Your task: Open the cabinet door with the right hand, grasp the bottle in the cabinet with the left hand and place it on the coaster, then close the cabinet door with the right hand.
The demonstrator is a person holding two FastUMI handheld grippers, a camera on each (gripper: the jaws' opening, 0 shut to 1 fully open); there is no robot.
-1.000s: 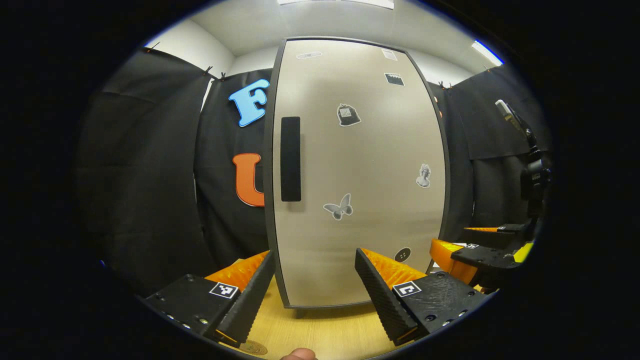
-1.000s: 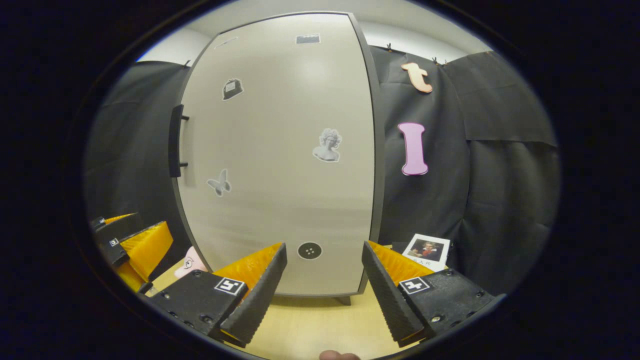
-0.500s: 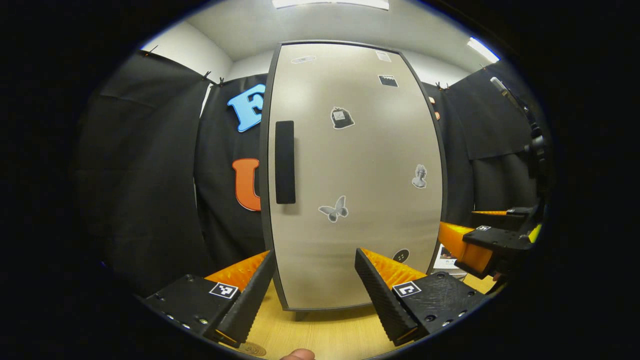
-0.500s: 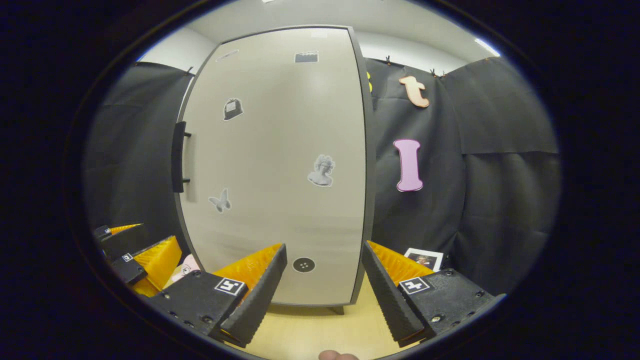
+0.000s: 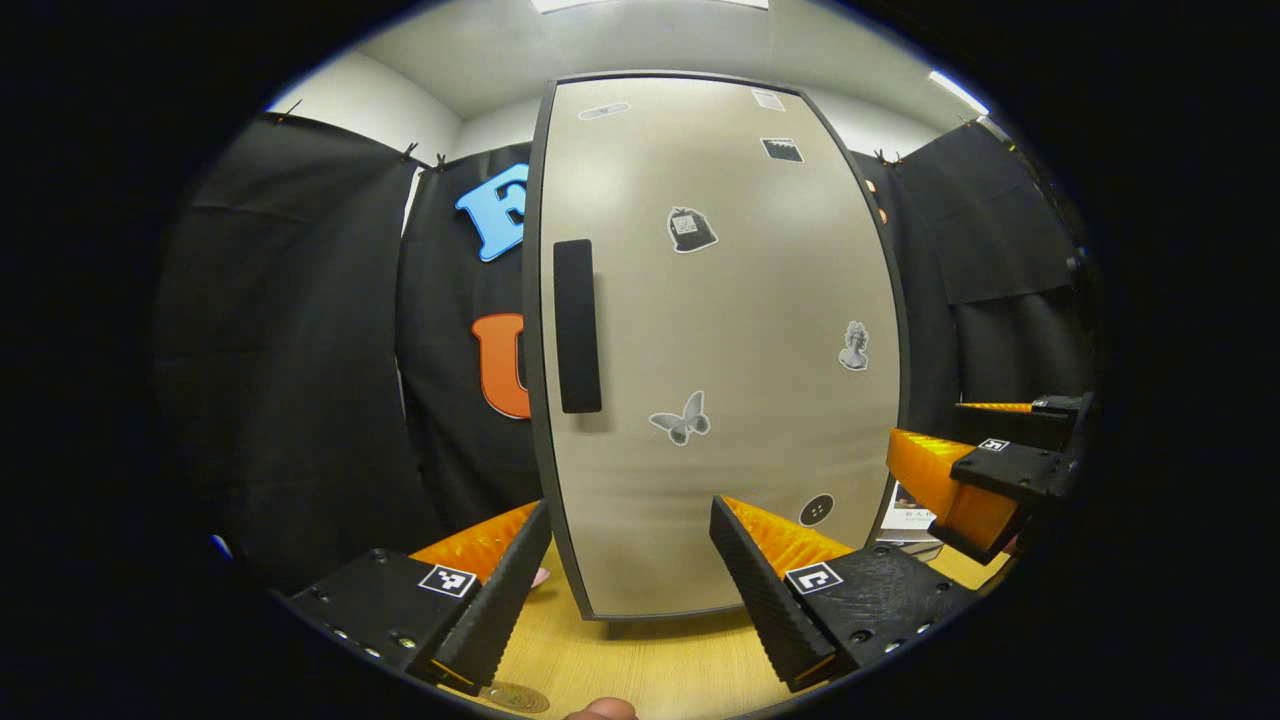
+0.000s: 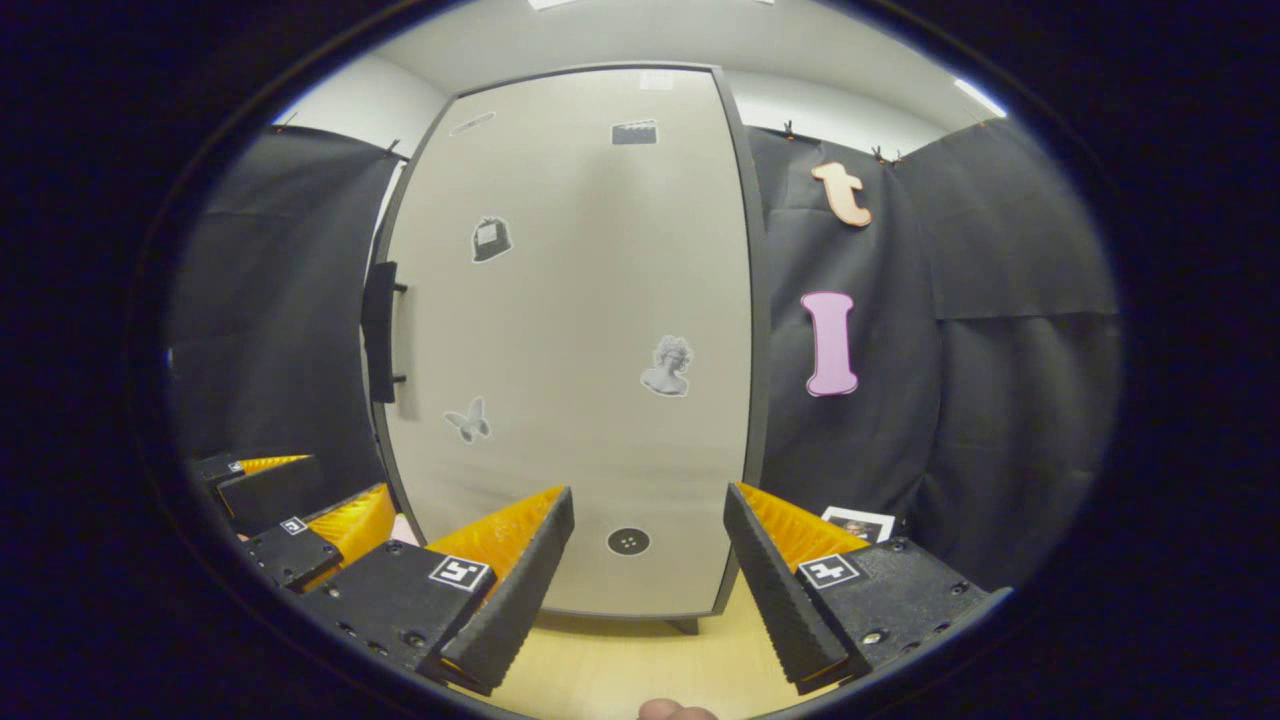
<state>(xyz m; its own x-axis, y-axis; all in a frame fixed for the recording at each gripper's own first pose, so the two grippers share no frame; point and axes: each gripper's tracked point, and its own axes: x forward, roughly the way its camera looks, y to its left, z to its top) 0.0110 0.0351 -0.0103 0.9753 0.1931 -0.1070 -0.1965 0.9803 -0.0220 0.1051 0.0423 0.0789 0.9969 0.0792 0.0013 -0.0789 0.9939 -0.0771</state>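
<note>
Cabinet (image 5: pixel 720 330) on table (image 5: pixel 640 670)

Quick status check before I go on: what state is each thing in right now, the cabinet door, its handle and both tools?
Cabinet door: shut, flush in its frame.
Door handle: upright bar at the door's left edge, untouched.
Left tool: open, empty, held off the door.
Right tool: open, empty, facing the door, not at the handle.
Coaster: flat on the table, nothing on it.

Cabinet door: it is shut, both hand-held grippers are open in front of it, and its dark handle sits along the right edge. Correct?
Not quite. The left gripper view shows the handle along the left edge of the cabinet door. The rest holds: door shut, left hand-held gripper and right hand-held gripper open.
</note>
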